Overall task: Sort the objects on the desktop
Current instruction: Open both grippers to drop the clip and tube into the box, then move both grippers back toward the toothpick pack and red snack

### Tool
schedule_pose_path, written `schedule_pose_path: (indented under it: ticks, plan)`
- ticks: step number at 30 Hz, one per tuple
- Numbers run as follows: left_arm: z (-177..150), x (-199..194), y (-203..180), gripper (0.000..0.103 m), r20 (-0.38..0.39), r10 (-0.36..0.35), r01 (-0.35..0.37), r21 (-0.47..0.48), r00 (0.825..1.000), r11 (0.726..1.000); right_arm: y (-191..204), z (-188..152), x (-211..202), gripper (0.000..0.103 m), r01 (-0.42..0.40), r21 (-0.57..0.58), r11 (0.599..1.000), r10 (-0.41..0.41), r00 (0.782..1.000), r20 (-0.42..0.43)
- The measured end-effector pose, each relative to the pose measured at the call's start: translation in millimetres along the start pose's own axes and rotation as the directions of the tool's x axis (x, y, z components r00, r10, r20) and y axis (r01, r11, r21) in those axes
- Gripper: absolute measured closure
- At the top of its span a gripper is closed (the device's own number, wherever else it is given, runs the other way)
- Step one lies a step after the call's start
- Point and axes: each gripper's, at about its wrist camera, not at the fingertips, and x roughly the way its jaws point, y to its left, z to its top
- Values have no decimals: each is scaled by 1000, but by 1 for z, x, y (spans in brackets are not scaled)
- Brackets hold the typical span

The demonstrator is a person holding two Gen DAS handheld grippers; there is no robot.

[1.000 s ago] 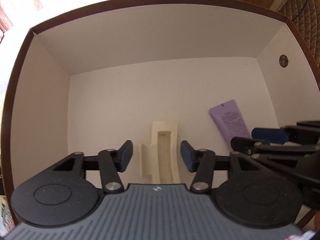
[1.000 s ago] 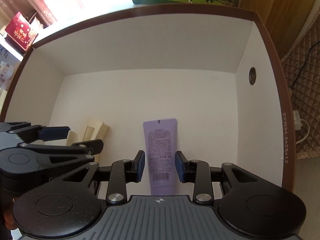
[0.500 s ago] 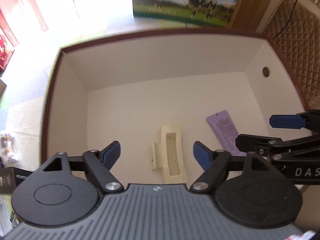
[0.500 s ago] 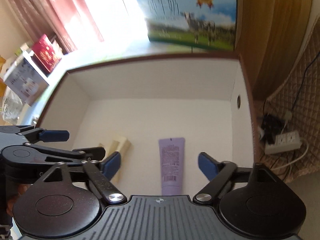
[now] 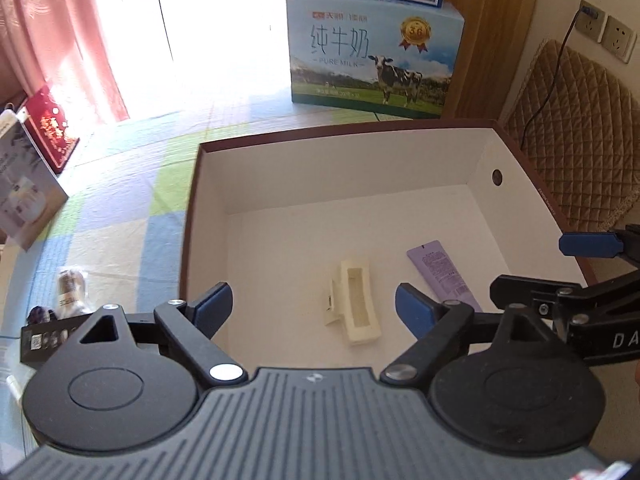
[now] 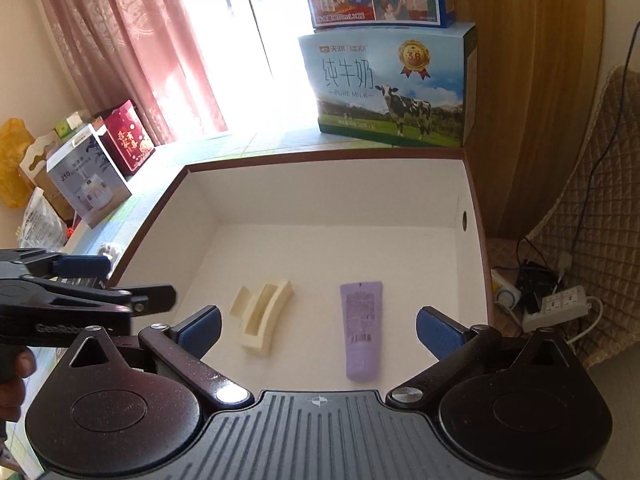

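Note:
A cream hair clip (image 5: 358, 302) and a purple tube (image 5: 444, 276) lie flat on the floor of a white box with a brown rim (image 5: 320, 136). My left gripper (image 5: 314, 310) is open and empty, held above the box over the clip. My right gripper (image 6: 318, 330) is open and empty, held above the box; the clip (image 6: 264, 320) and the tube (image 6: 362, 330) lie below between its fingers. Each gripper shows in the other's view, the right one (image 5: 560, 276) at the right edge, the left one (image 6: 92, 280) at the left.
A small bottle (image 5: 70, 292) and a black box (image 5: 44, 340) lie on the checked cloth left of the white box. A milk carton (image 5: 372, 56) stands behind it. Gift boxes (image 6: 108, 160) stand at the left. A power strip (image 6: 556, 308) lies on the floor at the right.
Both grippers have opened wider and risen out of the box, leaving the clip and the tube lying on its floor.

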Motion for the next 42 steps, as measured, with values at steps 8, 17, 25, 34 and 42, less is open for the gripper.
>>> schedule_pose_path:
  ticks: [8, 17, 25, 34, 42]
  plan:
    - [-30, -36, 7, 15, 26, 18, -17, -22, 1000, 1000, 19, -20, -20, 2, -1, -9, 1000, 2, 999, 32]
    - [-63, -69, 16, 15, 51, 16, -15, -30, 999, 999, 42, -43, -38, 2, -5, -18, 1000, 6, 998, 63]
    - [-91, -91, 38, 15, 66, 20, -18, -41, 998, 999, 69, -67, -38, 2, 4, -50, 999, -1, 998, 59]
    - [-126, -104, 75, 15, 42, 42, -40, -45, 998, 998, 101, -85, -33, 2, -7, -66, 998, 10, 999, 40]
    - [-147, -115, 106, 15, 23, 46, -45, -53, 999, 998, 136, -101, -19, 2, -34, -81, 996, 33, 999, -14]
